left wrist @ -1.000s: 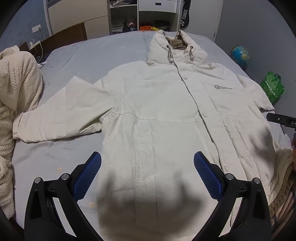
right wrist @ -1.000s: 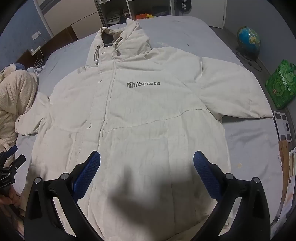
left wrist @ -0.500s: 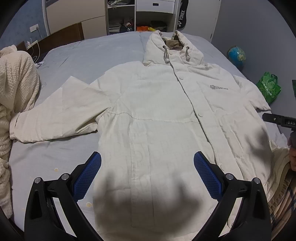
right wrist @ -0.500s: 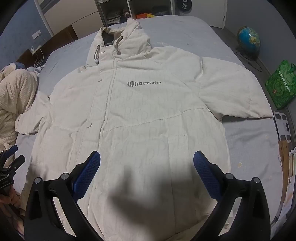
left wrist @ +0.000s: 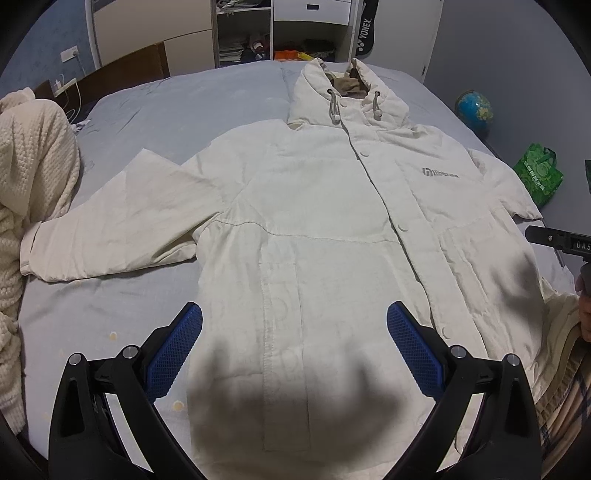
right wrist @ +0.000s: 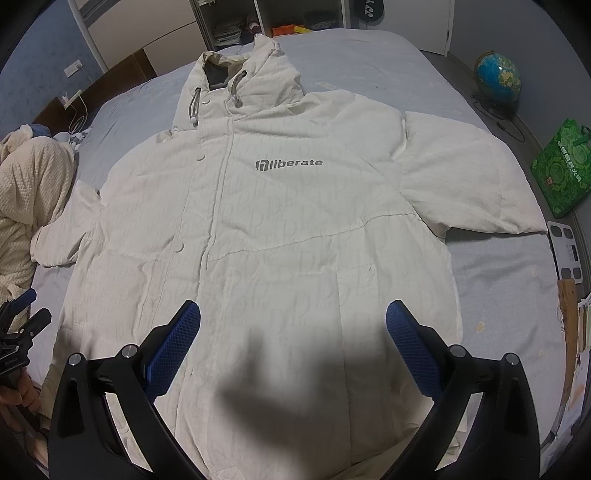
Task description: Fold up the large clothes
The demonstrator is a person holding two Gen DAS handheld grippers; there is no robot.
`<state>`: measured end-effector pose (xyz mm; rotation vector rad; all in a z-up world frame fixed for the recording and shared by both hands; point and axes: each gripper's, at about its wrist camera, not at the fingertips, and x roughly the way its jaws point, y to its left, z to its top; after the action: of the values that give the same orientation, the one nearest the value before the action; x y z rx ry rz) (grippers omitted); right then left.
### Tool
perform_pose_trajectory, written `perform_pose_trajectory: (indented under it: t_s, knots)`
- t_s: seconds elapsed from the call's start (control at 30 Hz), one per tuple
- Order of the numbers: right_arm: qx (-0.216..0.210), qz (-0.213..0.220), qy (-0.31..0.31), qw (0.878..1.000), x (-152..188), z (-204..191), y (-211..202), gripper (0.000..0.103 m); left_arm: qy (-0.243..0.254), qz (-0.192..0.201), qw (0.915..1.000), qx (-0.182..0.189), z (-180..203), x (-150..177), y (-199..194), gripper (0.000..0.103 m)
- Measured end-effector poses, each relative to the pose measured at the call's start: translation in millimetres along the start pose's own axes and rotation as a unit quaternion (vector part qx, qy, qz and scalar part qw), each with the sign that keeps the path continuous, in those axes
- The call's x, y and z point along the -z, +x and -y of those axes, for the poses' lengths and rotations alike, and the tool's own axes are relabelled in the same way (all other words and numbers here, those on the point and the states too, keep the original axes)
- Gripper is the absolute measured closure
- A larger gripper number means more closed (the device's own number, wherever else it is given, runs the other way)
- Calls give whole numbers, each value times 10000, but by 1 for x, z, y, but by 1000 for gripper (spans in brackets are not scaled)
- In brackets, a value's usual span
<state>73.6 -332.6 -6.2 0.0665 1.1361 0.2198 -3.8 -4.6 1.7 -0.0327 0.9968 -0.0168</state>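
A large cream hooded jacket [left wrist: 332, 229] lies spread flat, front up, on a grey-blue bed [left wrist: 155, 122], hood toward the far end and both sleeves out to the sides. It also fills the right wrist view [right wrist: 280, 236], with a grey "liberate" logo on the chest. My left gripper [left wrist: 294, 350] is open and empty, above the jacket's lower hem on the left half. My right gripper [right wrist: 293, 349] is open and empty, above the hem on the right half. Each gripper casts a shadow on the cloth.
A cream knitted blanket [left wrist: 26, 206] is heaped at the bed's left edge. A green bag [right wrist: 561, 170], a globe [right wrist: 498, 77] and a white scale [right wrist: 567, 254] are on the floor at the right. Shelves and cupboards [left wrist: 266, 33] stand behind the bed.
The left gripper has shifted slightly left, so the jacket sits a little further right in its view. The right wrist view is almost unchanged. Both grippers stay open.
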Motion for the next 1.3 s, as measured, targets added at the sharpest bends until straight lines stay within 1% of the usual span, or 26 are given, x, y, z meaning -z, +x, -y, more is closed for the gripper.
perform_pose_trajectory:
  t_s: [1.3]
  knots:
    - [-17, -28, -6, 10000, 2, -1, 2, 6, 42, -21, 10000, -6, 3, 3, 2, 7]
